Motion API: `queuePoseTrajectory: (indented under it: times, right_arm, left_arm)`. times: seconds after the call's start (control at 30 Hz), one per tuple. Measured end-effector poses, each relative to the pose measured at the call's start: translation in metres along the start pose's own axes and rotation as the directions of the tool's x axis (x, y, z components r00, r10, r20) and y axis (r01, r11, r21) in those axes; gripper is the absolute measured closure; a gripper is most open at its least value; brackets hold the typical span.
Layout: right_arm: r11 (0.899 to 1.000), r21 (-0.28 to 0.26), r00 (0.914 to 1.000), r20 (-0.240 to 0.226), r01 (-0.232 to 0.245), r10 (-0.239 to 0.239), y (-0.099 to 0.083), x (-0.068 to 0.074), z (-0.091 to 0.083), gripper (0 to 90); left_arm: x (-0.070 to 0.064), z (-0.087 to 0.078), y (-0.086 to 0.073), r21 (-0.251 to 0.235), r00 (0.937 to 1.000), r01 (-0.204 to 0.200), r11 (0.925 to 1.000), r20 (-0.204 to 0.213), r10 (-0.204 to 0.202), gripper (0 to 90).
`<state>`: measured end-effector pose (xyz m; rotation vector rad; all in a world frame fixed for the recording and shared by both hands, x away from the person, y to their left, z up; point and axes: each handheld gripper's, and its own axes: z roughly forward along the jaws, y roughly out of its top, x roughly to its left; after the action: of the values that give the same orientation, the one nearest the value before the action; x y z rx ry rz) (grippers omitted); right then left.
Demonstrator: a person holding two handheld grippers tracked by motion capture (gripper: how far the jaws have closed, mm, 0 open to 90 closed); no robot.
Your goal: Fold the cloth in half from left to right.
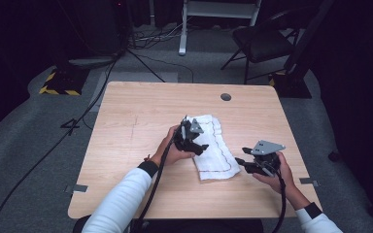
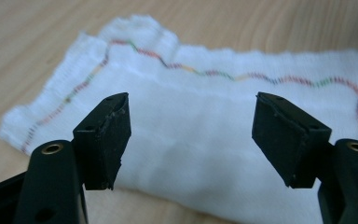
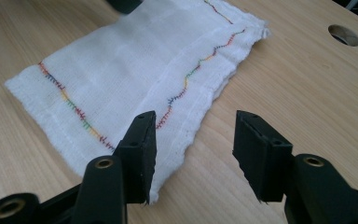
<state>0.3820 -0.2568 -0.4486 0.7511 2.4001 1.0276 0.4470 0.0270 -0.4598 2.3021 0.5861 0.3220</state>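
Two grippers flank the folded white cloth point(image 1: 212, 148) at the frame's centre. The left gripper point(image 2: 191, 123) hovers released over its middle; the right gripper point(image 3: 193, 140) gapes at the near edge. A clean fold likely needs each to pinch every layer at a corner.

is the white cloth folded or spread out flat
Folded. The white cloth lies on the table in layers: one stitched edge steps back from the layer beneath it, and the coloured stitch line shows twice. Both claws are open, not gripping it.
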Motion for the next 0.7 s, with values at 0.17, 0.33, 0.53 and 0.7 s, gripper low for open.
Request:
queuePoseTrajectory:
  times: [0.17, 0.33, 0.53, 0.7]
  right_arm:
    - [0.997, 0.068, 0.9987, -0.040, 0.033, -0.031, 0.001, -0.002, 0.021, 50.6]
    - [0.979, 0.180, 0.9885, -0.133, 0.095, -0.071, -0.006, 0.002, 0.040, 52.6]
    - [0.975, 0.187, 0.9849, -0.147, 0.119, -0.092, -0.006, 0.015, 0.036, 55.3]
    - [0.986, 0.157, 0.9847, -0.173, 0.046, -0.018, -0.012, 0.022, 0.035, 55.1]
  left_arm:
    - [-0.023, 0.004, -0.015, 0.050, 0.9993, -0.028, 0.9984, 0.027, 0.027, 26.6]
    - [-0.041, 0.006, -0.022, 0.083, 0.9951, -0.096, 0.9919, 0.029, 0.094, 25.7]
    - [-0.042, 0.006, -0.030, 0.091, 0.9958, -0.085, 0.9922, 0.041, 0.082, 26.5]
    - [-0.043, -0.003, -0.042, 0.083, 0.9976, -0.057, 0.9949, 0.045, 0.053, 27.1]
